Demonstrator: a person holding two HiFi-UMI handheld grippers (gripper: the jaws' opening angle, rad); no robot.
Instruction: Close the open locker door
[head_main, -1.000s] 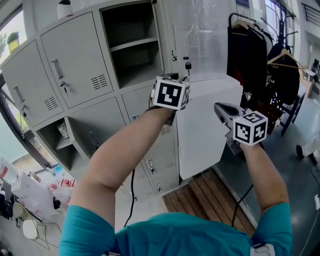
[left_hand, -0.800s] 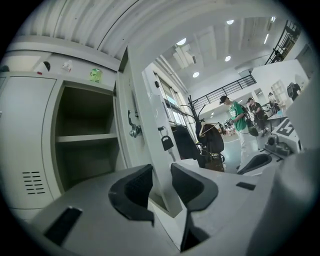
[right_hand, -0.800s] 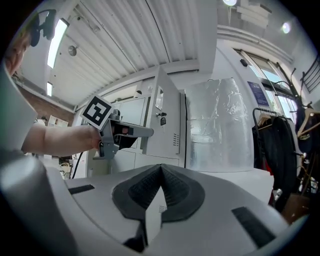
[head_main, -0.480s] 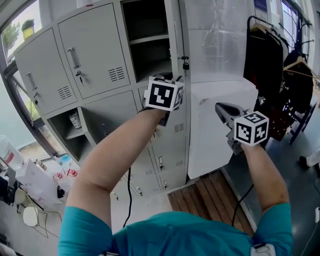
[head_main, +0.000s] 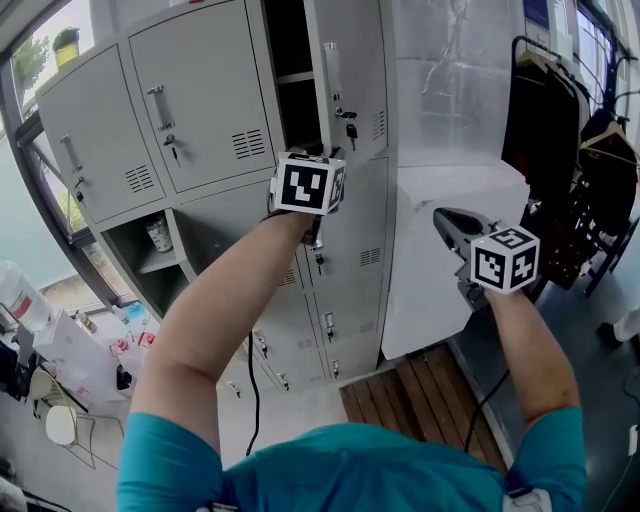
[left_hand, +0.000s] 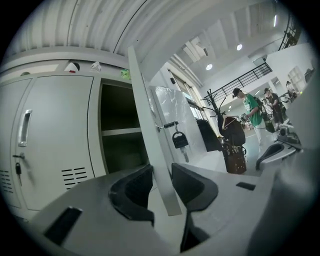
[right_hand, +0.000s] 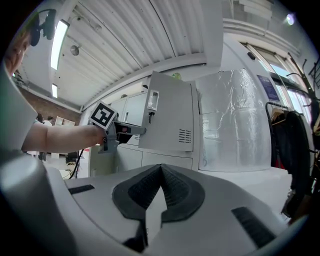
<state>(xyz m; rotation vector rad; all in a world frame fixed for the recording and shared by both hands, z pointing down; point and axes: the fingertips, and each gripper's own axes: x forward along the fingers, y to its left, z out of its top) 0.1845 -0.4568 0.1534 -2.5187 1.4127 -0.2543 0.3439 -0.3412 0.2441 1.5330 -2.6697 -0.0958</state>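
The grey locker door (head_main: 352, 72) of the upper compartment (head_main: 292, 80) stands partly open, with a key (head_main: 350, 130) hanging from its lock. My left gripper (head_main: 319, 238) is at the door's lower free edge. In the left gripper view the door edge (left_hand: 150, 145) runs up between the two pads (left_hand: 135, 187), which close on it from both sides; the key (left_hand: 180, 140) hangs just beyond. My right gripper (head_main: 450, 222) hovers to the right, apart from the lockers, its jaws shut with nothing held (right_hand: 160, 172). From there I see the door (right_hand: 170, 120) and the left gripper (right_hand: 134, 131).
Closed locker doors (head_main: 200, 95) fill the left. A lower compartment (head_main: 160, 250) stands open with a cup inside. A plastic-wrapped white cabinet (head_main: 455, 190) stands right of the lockers, a clothes rack (head_main: 560, 130) beyond it, a wooden pallet (head_main: 420, 395) below. Two people (left_hand: 252, 107) stand far off.
The door has swung toward the locker face, narrowing the opening, with my left gripper moving left along with its edge. The right gripper has barely moved.
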